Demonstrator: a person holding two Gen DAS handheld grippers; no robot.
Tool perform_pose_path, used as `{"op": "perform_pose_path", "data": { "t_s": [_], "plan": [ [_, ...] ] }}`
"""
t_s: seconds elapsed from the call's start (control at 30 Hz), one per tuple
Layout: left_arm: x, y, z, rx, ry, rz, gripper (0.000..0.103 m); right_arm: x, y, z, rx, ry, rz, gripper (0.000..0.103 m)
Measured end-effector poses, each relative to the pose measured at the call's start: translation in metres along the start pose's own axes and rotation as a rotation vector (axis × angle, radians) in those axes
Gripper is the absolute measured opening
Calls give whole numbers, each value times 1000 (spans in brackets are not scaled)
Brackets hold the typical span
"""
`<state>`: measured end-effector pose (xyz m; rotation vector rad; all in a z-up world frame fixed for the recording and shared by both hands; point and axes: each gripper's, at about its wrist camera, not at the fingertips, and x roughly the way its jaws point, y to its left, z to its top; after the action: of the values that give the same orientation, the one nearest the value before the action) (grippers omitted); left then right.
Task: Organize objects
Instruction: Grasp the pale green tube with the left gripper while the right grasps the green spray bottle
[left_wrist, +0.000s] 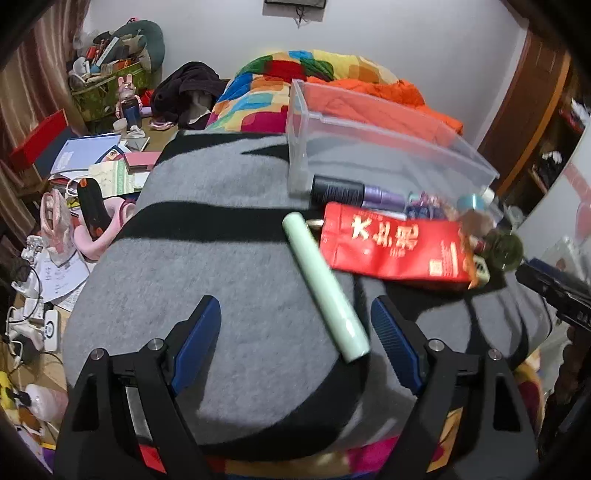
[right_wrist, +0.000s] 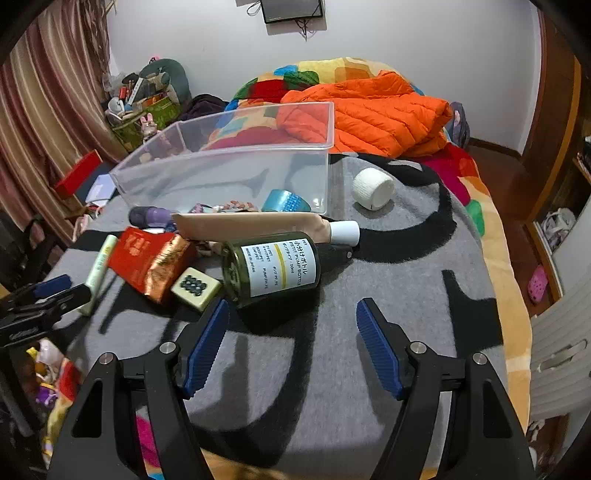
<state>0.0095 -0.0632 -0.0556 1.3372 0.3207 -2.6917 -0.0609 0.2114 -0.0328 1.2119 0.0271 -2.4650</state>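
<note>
While the left gripper (left_wrist: 295, 321) hangs over the grey blanket (left_wrist: 207, 266) with its blue fingers (left_wrist: 197, 343) spread wide and nothing between the pads, a pale green tube (left_wrist: 325, 288) lies slanted just ahead, its near end reaching into the gap close to the right-hand finger. The right gripper (right_wrist: 291, 321) is splayed apart too, holding nothing; a dark green pump bottle (right_wrist: 273, 266) lies on its side right in front of its left fingertip. Beside that bottle, a mahjong tile (right_wrist: 195, 288), which the left view shows only as a blur. Only the right view catches the white roll (right_wrist: 372, 189) sitting alone on the blanket, right of the clear bin (right_wrist: 236, 166). That bin stands open at the top with a blue tape roll (right_wrist: 286, 201) and a braided band (right_wrist: 232, 206) seen at its near wall; whether they sit inside, I cannot tell. A red packet (left_wrist: 395, 245) lies against the green tube's far end, and a purple bottle (left_wrist: 369, 194) rests along the bin's base. Behind, an orange jacket (right_wrist: 373, 114).
</note>
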Motion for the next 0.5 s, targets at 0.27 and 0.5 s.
{"op": "perform_pose_path", "data": {
  "t_s": [0.27, 0.5],
  "plan": [
    [23, -24, 7, 46, -12, 61, 72, 14, 7, 35, 98, -49, -18, 82],
    [14, -15, -4, 91, -44, 93, 47, 35, 1, 21, 146, 30, -36, 80]
  ]
}}
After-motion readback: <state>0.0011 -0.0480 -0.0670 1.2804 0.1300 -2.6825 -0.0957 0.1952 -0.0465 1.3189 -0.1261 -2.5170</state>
